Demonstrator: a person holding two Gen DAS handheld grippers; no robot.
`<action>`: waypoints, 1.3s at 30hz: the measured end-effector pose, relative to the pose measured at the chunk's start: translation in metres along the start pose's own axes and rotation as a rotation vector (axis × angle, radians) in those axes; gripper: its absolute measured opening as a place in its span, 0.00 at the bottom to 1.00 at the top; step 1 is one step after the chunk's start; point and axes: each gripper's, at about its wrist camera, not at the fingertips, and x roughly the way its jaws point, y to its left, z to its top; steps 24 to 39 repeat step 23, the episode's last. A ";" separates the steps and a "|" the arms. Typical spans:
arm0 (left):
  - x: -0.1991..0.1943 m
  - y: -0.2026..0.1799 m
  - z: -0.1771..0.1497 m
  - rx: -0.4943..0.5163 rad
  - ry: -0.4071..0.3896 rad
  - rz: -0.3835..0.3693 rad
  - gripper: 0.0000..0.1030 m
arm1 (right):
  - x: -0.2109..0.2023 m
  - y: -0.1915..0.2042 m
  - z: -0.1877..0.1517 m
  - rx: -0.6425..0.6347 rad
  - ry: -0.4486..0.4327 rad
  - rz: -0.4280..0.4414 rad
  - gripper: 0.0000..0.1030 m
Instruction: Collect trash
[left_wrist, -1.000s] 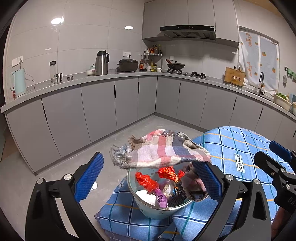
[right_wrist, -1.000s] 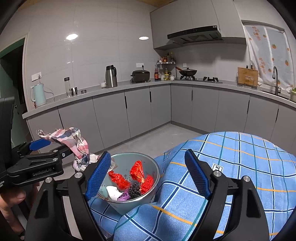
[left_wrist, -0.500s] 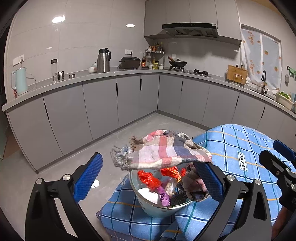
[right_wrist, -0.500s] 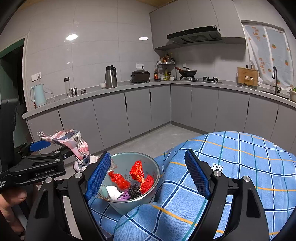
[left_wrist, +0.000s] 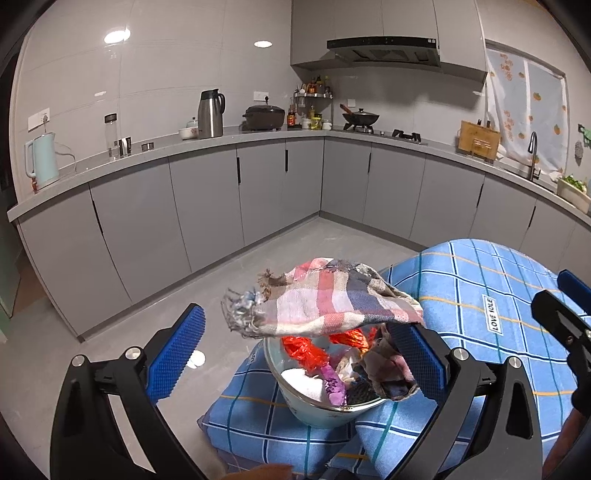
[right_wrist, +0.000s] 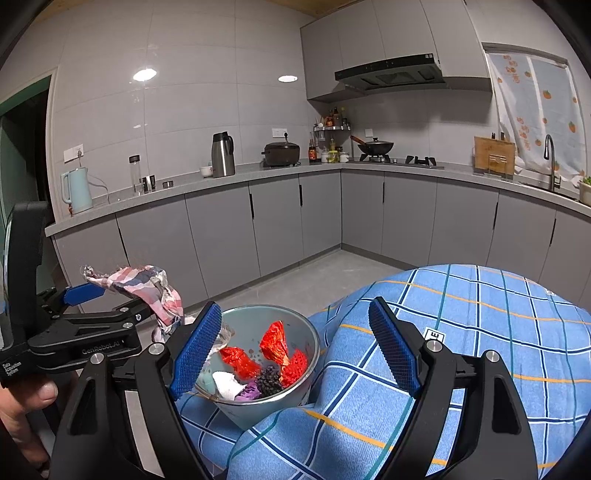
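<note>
A metal bowl (left_wrist: 314, 410) (right_wrist: 312, 334) stands at the near corner of a table under a blue checked cloth (right_wrist: 480, 332). It holds red wrappers (right_wrist: 273, 343), a white wad, a purple scrap and dark bits. A pink, grey and white plaid rag (left_wrist: 325, 299) (right_wrist: 147, 284) lies draped over the right finger of my left gripper (left_wrist: 293, 321), just above the bowl, one end hanging into it. That gripper's jaws stand wide open and do not pinch the rag. My right gripper (right_wrist: 293, 306) is open with nothing in it, its left finger in front of the bowl's near rim.
Grey kitchen cabinets and a countertop (left_wrist: 221, 140) run along the back and right walls, with a kettle (left_wrist: 40, 158), flask, pots and stove on top. Grey floor lies left of the table, with a small white object (left_wrist: 195, 358) on it. A person's hand (right_wrist: 22, 406) holds the left gripper.
</note>
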 end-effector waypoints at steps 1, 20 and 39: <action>0.001 -0.001 0.000 0.004 0.001 0.005 0.95 | 0.000 0.000 0.000 -0.001 -0.001 0.000 0.79; 0.000 -0.007 -0.003 0.020 -0.002 0.031 0.95 | 0.002 0.000 0.000 0.000 0.007 -0.019 0.79; -0.001 -0.005 -0.003 0.015 -0.002 0.021 0.95 | 0.002 -0.001 0.000 -0.002 0.007 -0.020 0.79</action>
